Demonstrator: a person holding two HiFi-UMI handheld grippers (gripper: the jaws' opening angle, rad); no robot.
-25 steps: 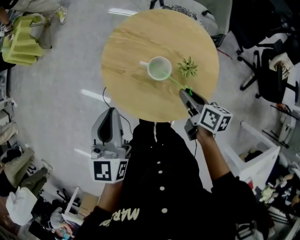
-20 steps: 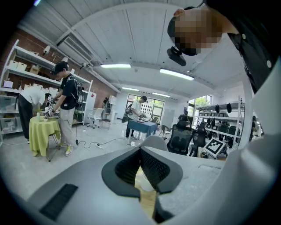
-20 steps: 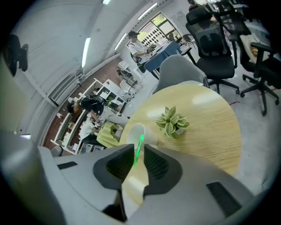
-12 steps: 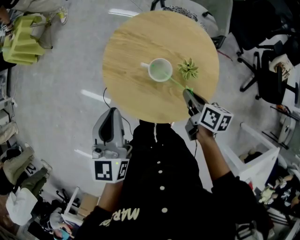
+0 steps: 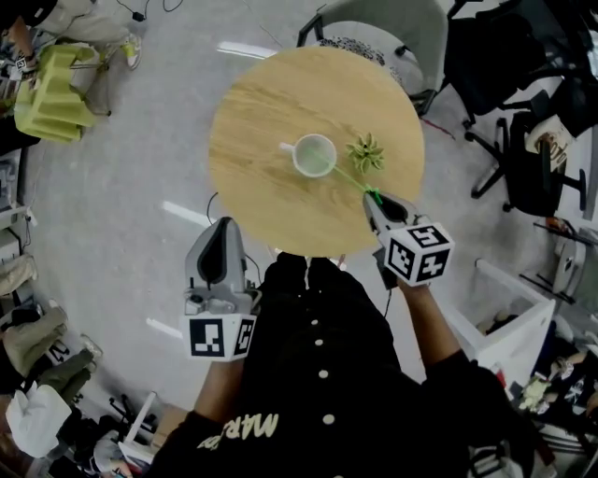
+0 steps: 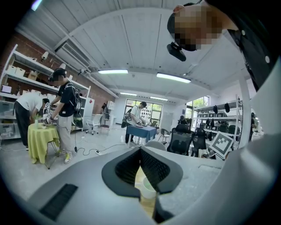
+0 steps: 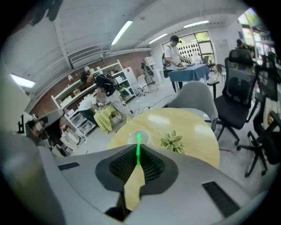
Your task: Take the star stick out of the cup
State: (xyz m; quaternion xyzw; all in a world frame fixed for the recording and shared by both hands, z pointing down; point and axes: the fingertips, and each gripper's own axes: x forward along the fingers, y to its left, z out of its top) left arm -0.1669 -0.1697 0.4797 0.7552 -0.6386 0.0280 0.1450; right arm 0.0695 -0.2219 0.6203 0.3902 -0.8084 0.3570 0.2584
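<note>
A white cup (image 5: pixel 316 155) stands near the middle of a round wooden table (image 5: pixel 271 103). A thin green star stick (image 5: pixel 353 175) leans out of it toward the near right edge. My right gripper (image 5: pixel 372 198) is shut on the stick's outer end. In the right gripper view the stick (image 7: pixel 138 147) rises from between the closed jaws of that gripper (image 7: pixel 138 154) toward the cup (image 7: pixel 131 139). The end inside the cup is hidden. My left gripper (image 5: pixel 222 222) hangs off the table's near edge, shut and holding nothing. The left gripper view shows that gripper (image 6: pixel 141 151) with the cup (image 6: pixel 147 190) below its closed tips.
A green leafy plant (image 5: pixel 366 152) lies on the table just right of the cup, beside the stick. A grey chair (image 5: pixel 392 28) stands behind the table, black office chairs (image 5: pixel 533 168) to the right, a white box (image 5: pixel 505 317) at near right. People stand across the room.
My right gripper's jaws have closed on the stick's end. The head view has shifted, so the table sits lower in the frame. My left gripper has not moved.
</note>
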